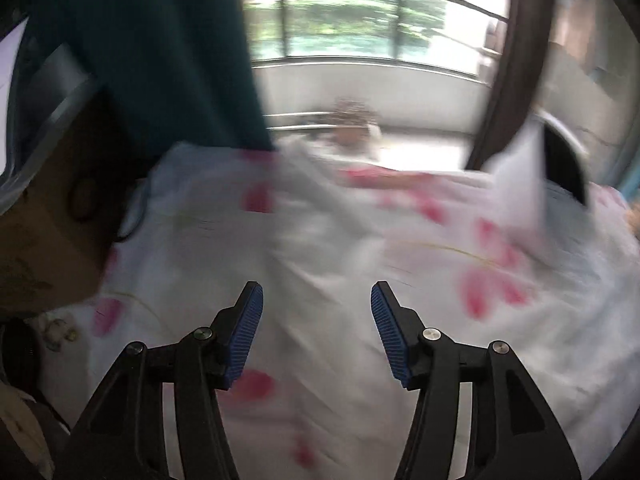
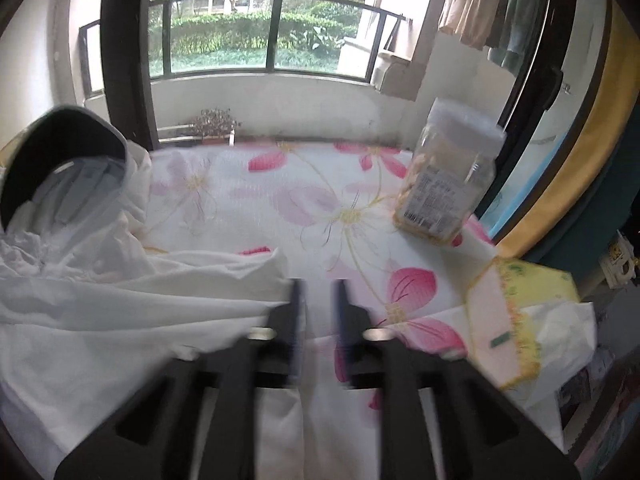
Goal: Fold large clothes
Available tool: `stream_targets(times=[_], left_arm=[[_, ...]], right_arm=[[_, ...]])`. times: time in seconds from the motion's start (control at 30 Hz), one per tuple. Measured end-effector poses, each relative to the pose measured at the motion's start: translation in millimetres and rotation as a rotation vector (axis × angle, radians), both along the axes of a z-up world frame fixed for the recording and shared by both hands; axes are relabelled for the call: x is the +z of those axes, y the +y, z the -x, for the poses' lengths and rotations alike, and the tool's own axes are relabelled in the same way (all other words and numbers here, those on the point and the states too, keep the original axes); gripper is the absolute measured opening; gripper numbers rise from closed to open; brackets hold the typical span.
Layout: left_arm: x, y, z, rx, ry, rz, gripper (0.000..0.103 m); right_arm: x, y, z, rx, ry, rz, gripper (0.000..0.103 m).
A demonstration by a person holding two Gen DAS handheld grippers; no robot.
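Note:
A large white hooded garment (image 2: 120,312) lies crumpled on the flowered table cover (image 2: 320,200), filling the left half of the right wrist view. Its hood with a dark-lined brim (image 2: 60,168) sits at the far left. My right gripper (image 2: 318,284) is open just above the garment's right edge, with only the cover showing in the gap between its blurred fingers. In the blurred left wrist view the same garment (image 1: 516,184) and its dark brim (image 1: 568,168) show at the upper right. My left gripper (image 1: 316,292) is open wide over the cover, holding nothing.
A clear plastic jar (image 2: 448,184) of snacks stands at the back right of the table. A yellow-trimmed tissue box (image 2: 516,312) sits at the right edge. A cardboard box (image 1: 44,240) and a dark teal curtain (image 1: 160,40) are at the left. A railed window (image 2: 260,40) is behind.

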State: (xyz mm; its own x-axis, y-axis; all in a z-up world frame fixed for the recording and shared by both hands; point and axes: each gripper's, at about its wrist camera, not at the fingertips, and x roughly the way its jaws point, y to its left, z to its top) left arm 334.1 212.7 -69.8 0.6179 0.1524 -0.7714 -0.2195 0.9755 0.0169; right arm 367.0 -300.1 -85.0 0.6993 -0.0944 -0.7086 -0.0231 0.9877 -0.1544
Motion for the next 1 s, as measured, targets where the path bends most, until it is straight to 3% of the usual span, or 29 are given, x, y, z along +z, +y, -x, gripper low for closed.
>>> stream_targets(times=[0.03, 0.07, 0.13, 0.2, 0.37, 0.43, 0.47, 0.67, 1.0], left_arm=[[-5.2, 9.6, -6.1, 0.015, -0.001, 0.023, 0.06], [-10.2, 16.9, -13.5, 0.019, 0.002, 0.039, 0.06], [-18.2, 28.2, -25.1, 0.05, 0.007, 0.027, 0.06], [-28.8, 40.6, -35.7, 0.075, 0.029, 0.077, 0.06], [-34.4, 32.6, -37.7, 0.005, -0.002, 0.057, 0.056], [-33.4, 26.2, -36.8, -0.024, -0.006, 0.052, 0.029], [-32.8, 27.0, -36.9, -0.03, -0.001, 0.073, 0.002], [-16.3, 49.2, -8.6, 0.061, -0.094, 0.116, 0.002], [66.5, 49.0, 63.6, 0.129, -0.342, 0.125, 0.002]], right_arm=[[8.0, 1.6, 5.0, 0.006, -0.014, -0.003, 0.065], [15.0, 3.4, 10.2, 0.01, -0.028, -0.003, 0.067], [31.6, 10.9, 25.0, 0.039, -0.053, 0.002, 0.067], [44.6, 17.9, 40.0, 0.057, -0.072, 0.0, 0.067], [51.7, 28.5, 70.1, 0.079, -0.056, -0.047, 0.067], [50.8, 32.4, 78.9, 0.077, -0.04, -0.07, 0.067], [51.6, 33.9, 83.5, 0.075, -0.038, -0.087, 0.067], [57.6, 38.7, 107.3, 0.075, -0.05, -0.164, 0.067], [73.3, 35.2, 139.5, 0.14, -0.079, -0.251, 0.067]])
